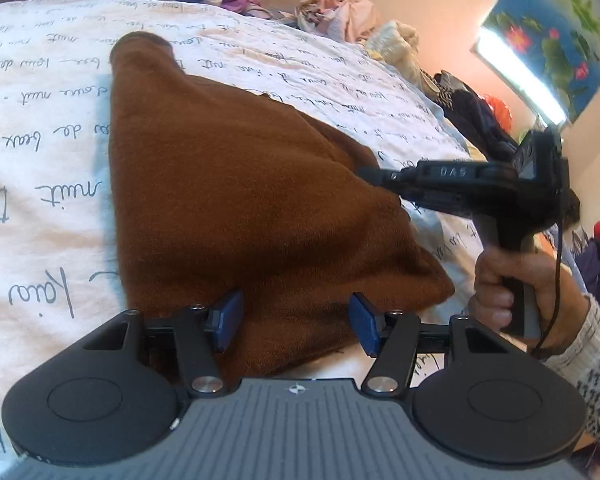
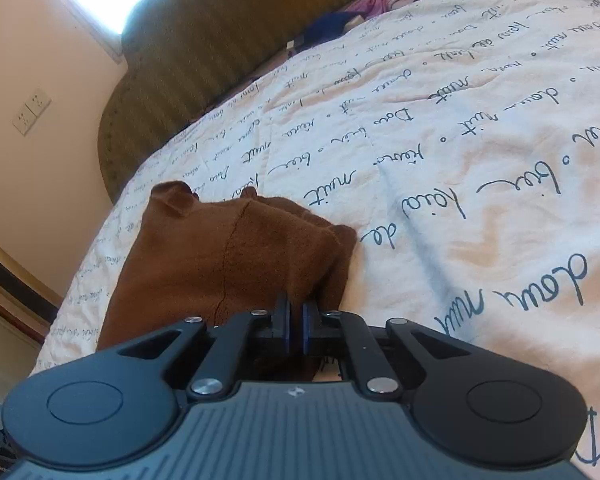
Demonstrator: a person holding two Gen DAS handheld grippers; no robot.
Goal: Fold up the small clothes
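A brown knit garment (image 1: pixel 236 200) lies on the white bedspread (image 1: pixel 40 128) printed with script. My left gripper (image 1: pixel 296 322) is open, its blue pads either side of the garment's near edge, just above the cloth. My right gripper (image 2: pixel 295 320) is shut on a fold of the brown garment (image 2: pixel 228 256) at its edge. In the left wrist view the right gripper (image 1: pixel 370 174) reaches in from the right, its tip at the garment's right edge, a hand on its handle.
Piles of other clothes (image 1: pixel 348 12) lie at the far edge of the bed. A green striped headboard (image 2: pixel 204 48) stands behind the bed. A flower picture (image 1: pixel 552 28) hangs on the wall. A wall socket (image 2: pixel 31 112) is on the left.
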